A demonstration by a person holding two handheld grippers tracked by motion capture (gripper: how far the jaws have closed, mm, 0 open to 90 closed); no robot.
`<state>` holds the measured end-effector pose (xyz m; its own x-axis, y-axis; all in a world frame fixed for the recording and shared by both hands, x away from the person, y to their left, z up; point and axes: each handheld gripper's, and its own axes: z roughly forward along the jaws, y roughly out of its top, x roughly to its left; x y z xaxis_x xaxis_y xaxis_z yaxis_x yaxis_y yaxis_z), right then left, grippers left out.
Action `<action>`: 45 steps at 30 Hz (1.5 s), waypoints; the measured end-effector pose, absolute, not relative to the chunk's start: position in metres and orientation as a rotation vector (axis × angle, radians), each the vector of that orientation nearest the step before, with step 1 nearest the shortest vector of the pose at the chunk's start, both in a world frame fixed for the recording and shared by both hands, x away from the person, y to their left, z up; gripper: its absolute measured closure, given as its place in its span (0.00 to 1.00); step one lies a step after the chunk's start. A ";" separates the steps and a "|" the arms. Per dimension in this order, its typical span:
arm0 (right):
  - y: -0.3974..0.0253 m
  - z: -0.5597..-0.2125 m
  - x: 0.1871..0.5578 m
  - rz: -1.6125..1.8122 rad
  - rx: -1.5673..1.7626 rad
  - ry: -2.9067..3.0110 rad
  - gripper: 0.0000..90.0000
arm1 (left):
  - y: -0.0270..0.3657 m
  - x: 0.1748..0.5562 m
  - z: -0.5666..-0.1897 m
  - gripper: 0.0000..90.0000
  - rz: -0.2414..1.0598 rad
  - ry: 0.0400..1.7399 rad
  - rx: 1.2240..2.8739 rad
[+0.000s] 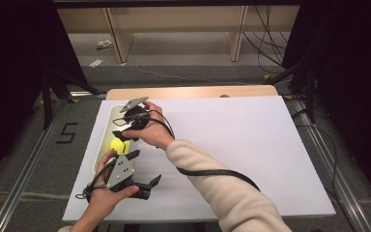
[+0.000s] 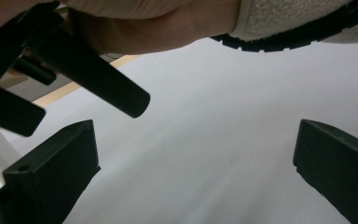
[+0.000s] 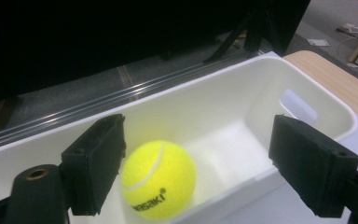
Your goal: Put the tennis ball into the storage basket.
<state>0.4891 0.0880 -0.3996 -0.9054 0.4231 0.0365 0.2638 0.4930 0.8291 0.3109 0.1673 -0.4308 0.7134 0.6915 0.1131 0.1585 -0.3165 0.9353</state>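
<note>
Hovering spread over the bin (image 3: 307,88), right tongs (image 3: 196,163) frame a tennis ball (image 3: 158,179) (left tongs (image 2: 196,172) likewise spread).

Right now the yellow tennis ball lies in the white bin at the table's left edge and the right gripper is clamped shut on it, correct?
Not quite. The tennis ball does lie in the white bin, but the right gripper is open: in the right gripper view its jaws stand wide apart, with the ball beside one jaw and far from the other.
</note>
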 end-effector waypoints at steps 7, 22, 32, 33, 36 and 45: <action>0.070 -0.398 0.488 1.375 0.627 2.538 0.22 | 0.167 0.311 -0.431 0.00 0.622 0.666 1.846; 0.024 -0.395 0.489 1.367 0.711 2.477 0.22 | 0.168 0.311 -0.431 0.00 0.624 0.669 1.842; 0.001 -0.394 0.490 1.362 0.755 2.450 0.22 | 0.168 0.312 -0.431 0.00 0.626 0.672 1.839; -0.002 -0.394 0.490 1.359 0.759 2.449 0.22 | 0.168 0.312 -0.431 0.00 0.626 0.672 1.839; -0.007 -0.394 0.489 1.365 0.771 2.436 0.22 | 0.168 0.312 -0.431 0.00 0.627 0.672 1.839; -0.026 -0.394 0.487 1.357 0.796 2.421 0.22 | 0.168 0.312 -0.431 0.00 0.628 0.675 1.838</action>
<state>0.4873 -0.0264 -0.3944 -0.8182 0.5733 0.0443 0.3369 0.4155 0.8449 0.3120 0.1683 -0.4305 0.7051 0.7005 0.1099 0.1604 -0.3085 0.9376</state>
